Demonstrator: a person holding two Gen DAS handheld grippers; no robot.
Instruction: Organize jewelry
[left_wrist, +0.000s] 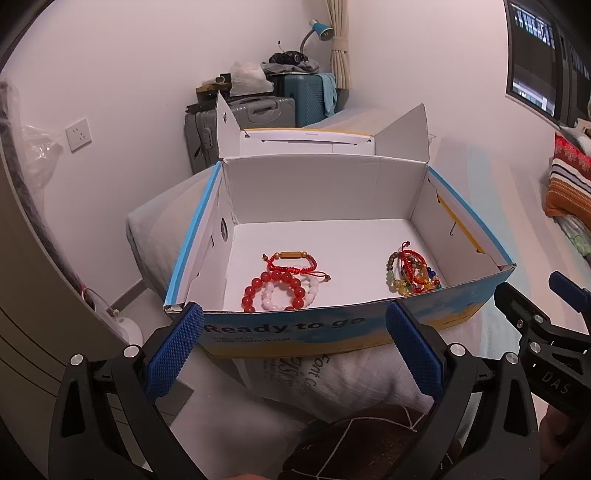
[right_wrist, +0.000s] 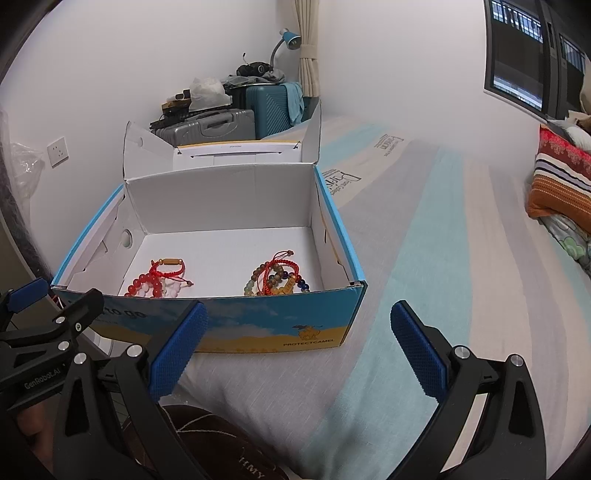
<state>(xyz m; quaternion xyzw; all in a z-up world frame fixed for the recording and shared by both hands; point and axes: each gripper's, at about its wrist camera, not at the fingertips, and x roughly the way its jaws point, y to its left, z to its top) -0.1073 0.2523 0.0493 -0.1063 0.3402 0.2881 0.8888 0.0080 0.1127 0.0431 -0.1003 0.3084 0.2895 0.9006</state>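
Observation:
An open blue and yellow cardboard box (left_wrist: 295, 330) (right_wrist: 258, 325) stands on a bed. Inside on the left lie a red bead bracelet (left_wrist: 275, 290) (right_wrist: 142, 288), a white bead bracelet (left_wrist: 269, 299) and a red cord bracelet with a gold tube (left_wrist: 291, 260) (right_wrist: 168, 267). On the right lies a heap of mixed colourful bead bracelets (left_wrist: 412, 275) (right_wrist: 277, 277). My left gripper (left_wrist: 295, 339) is open and empty in front of the box's near wall. My right gripper (right_wrist: 299, 341) is open and empty, just before the box's front right corner.
The striped bedsheet (right_wrist: 424, 258) stretches to the right of the box. Striped pillows (right_wrist: 561, 184) lie at the far right. Suitcases with clutter (left_wrist: 258, 110) stand against the back wall. A dark brown cushion (left_wrist: 362, 439) lies below the grippers.

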